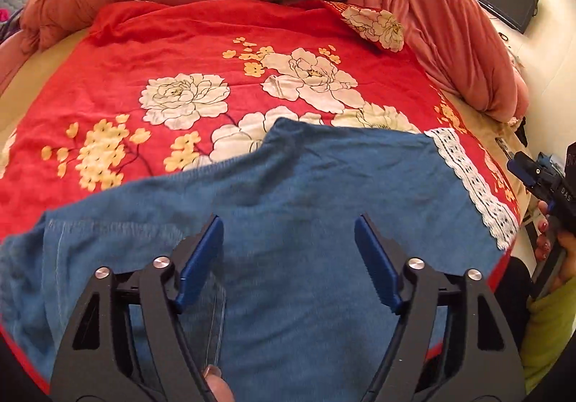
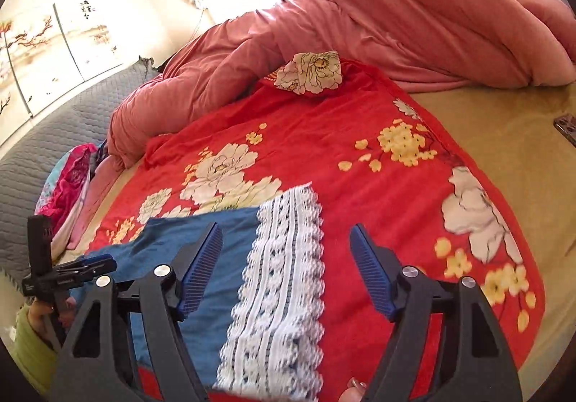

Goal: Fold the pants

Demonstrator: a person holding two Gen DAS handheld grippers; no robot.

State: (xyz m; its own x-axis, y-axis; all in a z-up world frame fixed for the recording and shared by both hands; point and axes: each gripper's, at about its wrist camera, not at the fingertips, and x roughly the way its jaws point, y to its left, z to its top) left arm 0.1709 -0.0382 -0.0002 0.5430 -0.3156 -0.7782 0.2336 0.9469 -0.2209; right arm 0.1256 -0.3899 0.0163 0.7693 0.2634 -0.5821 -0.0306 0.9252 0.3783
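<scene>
Blue pants [image 1: 324,193] with lace hem [image 2: 284,279] lie flat on red floral sheet [image 1: 216,49] on the bed; soft, limp, light, best pinched at hem corners. Left hand-held gripper [image 1: 288,258] and right hand-held gripper [image 2: 286,258] both hover spread apart, empty.

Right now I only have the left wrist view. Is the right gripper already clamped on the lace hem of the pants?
Observer: No. The right gripper is open. The lace hem shows between its fingers, and nothing is clamped.
Operator: Is the lace bunched up there?
Observer: No. The band looks flat on the red floral blanket, and the blue pants spread out to its left.
Operator: Is there anything off the blanket on that left side?
Observer: Yes. A pink patterned cloth lies bundled against the grey quilted panel.
</scene>
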